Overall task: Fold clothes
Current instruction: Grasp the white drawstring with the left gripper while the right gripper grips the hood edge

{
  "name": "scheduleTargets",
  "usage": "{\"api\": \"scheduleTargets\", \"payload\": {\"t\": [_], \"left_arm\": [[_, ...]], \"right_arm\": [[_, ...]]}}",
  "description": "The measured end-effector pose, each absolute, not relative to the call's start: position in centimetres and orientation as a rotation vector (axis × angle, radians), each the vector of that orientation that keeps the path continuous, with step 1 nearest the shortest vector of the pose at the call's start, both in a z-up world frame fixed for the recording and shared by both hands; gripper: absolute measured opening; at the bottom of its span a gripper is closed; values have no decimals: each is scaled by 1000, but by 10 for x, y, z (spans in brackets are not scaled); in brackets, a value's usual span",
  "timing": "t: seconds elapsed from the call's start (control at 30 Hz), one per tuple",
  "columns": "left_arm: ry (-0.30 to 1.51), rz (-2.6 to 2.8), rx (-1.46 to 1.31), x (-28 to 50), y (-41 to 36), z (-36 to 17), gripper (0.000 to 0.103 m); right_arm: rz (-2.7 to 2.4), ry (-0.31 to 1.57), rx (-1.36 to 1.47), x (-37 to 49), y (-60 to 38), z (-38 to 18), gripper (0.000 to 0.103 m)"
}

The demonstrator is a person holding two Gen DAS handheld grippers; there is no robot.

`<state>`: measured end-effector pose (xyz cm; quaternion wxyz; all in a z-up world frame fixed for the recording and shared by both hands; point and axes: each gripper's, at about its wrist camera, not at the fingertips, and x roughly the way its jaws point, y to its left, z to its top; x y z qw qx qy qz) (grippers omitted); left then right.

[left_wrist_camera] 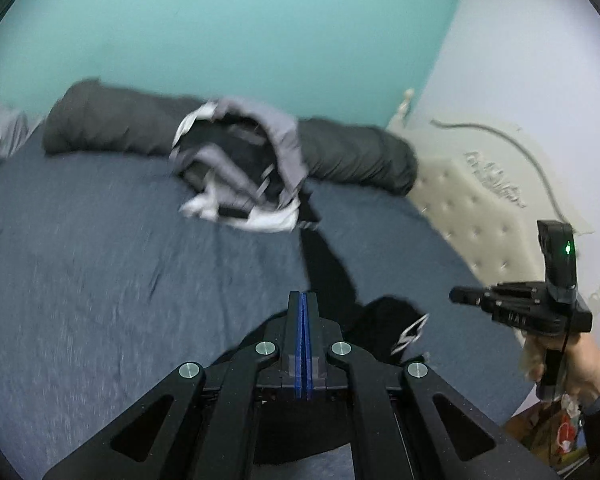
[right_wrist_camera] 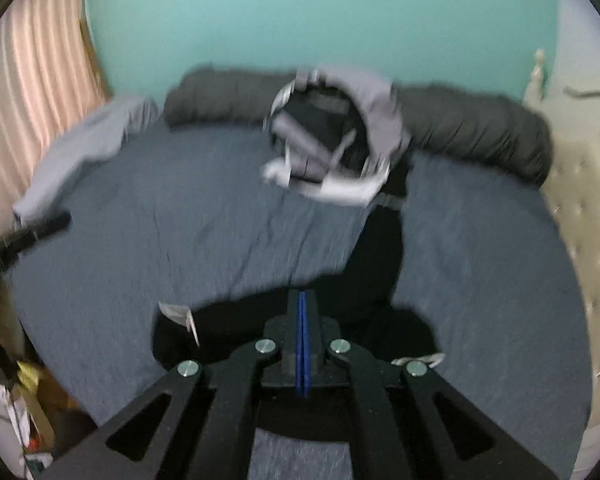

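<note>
A black garment [left_wrist_camera: 332,276] lies stretched over the blue-grey bed sheet [left_wrist_camera: 100,260], from a jumbled pile of grey, black and white clothes [left_wrist_camera: 240,176] toward me. My left gripper [left_wrist_camera: 303,296] is shut just above the garment's near end, and no cloth shows between its blue pads. My right gripper [right_wrist_camera: 303,296] is also shut, over the broad black part [right_wrist_camera: 376,256], which carries a white label [right_wrist_camera: 176,314]. From the left wrist view the right gripper [left_wrist_camera: 458,295] is at the right, in a hand. The left gripper [right_wrist_camera: 56,222] shows blurred at the left.
A dark rolled bolster [right_wrist_camera: 480,136] lies along the far edge by the teal wall. A light grey garment [right_wrist_camera: 88,140] sits at the bed's far left near a pink curtain [right_wrist_camera: 40,60]. A cream tufted headboard [left_wrist_camera: 472,208] bounds the right side. Clutter [right_wrist_camera: 16,400] lies on the floor.
</note>
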<state>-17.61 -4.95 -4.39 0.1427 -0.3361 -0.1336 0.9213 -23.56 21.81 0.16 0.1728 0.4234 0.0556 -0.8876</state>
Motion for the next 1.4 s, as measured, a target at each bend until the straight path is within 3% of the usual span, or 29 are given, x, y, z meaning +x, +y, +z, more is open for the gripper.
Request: {"api": "scheduleTargets", "payload": {"t": [0.13,0.2,0.23,0.27,0.47,0.63,0.8,0.93,1.03,1.13,1.23,1.4], "left_arm": [[-450,2644,-1092,-179,-72,-100,0],[-467,2635,-1148,-181,-80,-125,0],[-474,2631,-1167,-181,-83,-134,0],[-484,2628,-1185,-181,-86,-144,0],[-544,2619,-1280,-180,-112,-192,2],[-595,2620,-1318,-178,-132,-218,18],[-631,2605,-1342,-180,-142,-236,26],[-653,2594,-1354,-181,-149,-249,40],[-676,2583,-1382,-182,-156,-261,48],[-698,2571,-1404,-183,-161,-272,53],[-708,2553,-1428,-189,-159,-284,60],[-745,2520,-1439,-205,-151,-298,64]], "right_arm": [[-2396,144,1311,-244,191,-67,4],[-2329,137,1348,-244,172,-93,21],[-2301,165,1361,-243,160,-105,38],[-2273,193,1374,-241,147,-117,43],[-2181,257,1410,-245,89,-170,43],[-2176,367,1388,-253,58,-188,48],[-2171,552,1370,-263,31,-204,48],[-2158,724,1347,-268,11,-218,48],[-2184,676,1349,-274,19,-220,48],[-2210,627,1352,-280,27,-222,20],[-2235,577,1353,-286,34,-224,13],[-2311,469,1301,-287,62,-210,10]]}}
